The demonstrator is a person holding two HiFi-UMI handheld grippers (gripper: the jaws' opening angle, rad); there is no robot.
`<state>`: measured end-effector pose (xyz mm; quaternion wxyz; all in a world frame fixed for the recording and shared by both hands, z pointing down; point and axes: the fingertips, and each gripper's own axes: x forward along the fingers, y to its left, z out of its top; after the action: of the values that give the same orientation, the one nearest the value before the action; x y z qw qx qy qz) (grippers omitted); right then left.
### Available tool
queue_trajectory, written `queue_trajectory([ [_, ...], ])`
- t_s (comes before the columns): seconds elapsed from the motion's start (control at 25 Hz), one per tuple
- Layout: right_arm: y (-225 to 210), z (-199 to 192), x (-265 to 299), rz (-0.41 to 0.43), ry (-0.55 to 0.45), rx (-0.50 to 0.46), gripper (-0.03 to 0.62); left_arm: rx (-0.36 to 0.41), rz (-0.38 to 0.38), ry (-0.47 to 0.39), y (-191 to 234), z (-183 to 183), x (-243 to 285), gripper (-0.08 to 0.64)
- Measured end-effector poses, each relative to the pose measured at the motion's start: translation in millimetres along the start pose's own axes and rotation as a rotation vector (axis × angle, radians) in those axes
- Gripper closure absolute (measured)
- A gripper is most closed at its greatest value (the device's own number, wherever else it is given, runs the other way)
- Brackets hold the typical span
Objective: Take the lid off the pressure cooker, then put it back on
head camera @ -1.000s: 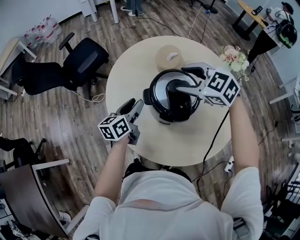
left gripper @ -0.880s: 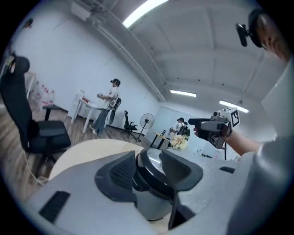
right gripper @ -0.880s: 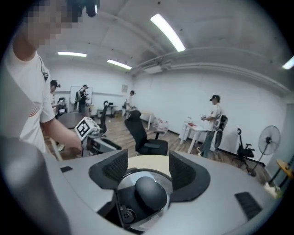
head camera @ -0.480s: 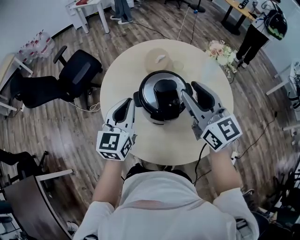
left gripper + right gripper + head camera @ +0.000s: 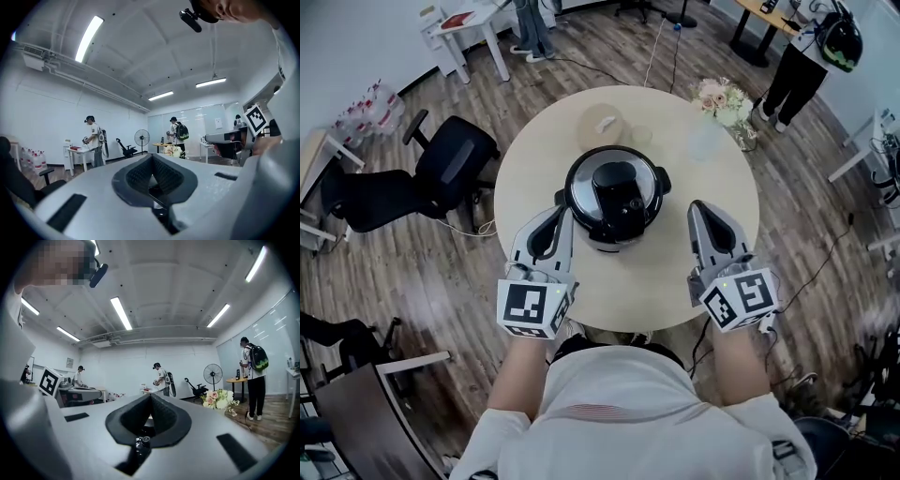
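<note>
On round table [image 5: 661,281], pressure cooker [image 5: 617,199]; plank floor [image 5: 431,272].

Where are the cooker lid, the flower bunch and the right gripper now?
cooker lid [image 5: 617,192]: head view, on its black centre handle.
flower bunch [image 5: 720,100]: head view, on the blossoms.
right gripper [image 5: 701,208]: head view, at its closed tips.

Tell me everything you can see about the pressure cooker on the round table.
The pressure cooker is round and dark-bodied, standing upright near the middle of the round beige table. Its lid is on: a shiny metal ring with a blocky black handle at its centre. Short black side handles stick out left and right. Only the table appears to touch it; the left gripper and right gripper, both shut and empty, sit to either side, seemingly clear of it.
</note>
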<state>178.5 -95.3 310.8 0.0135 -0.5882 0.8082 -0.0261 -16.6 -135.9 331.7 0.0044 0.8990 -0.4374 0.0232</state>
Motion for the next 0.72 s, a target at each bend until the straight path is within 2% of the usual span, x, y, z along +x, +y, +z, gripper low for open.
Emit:
queue_trajectory([
  [0.16, 1, 0, -6, 0.001, 0.005, -0.010, 0.591, -0.024, -0.018, -0.004, -7, 5, -1, 0.555],
  [0.36, 0, -1, -6, -0.012, 0.020, -0.037, 0.591, 0.001, -0.014, -0.012, -9, 6, -7, 0.555],
  [0.72, 9, -1, -4, -0.015, 0.030, -0.048, 0.591, -0.009, -0.003, -0.004, 1, 4, -13, 0.555],
])
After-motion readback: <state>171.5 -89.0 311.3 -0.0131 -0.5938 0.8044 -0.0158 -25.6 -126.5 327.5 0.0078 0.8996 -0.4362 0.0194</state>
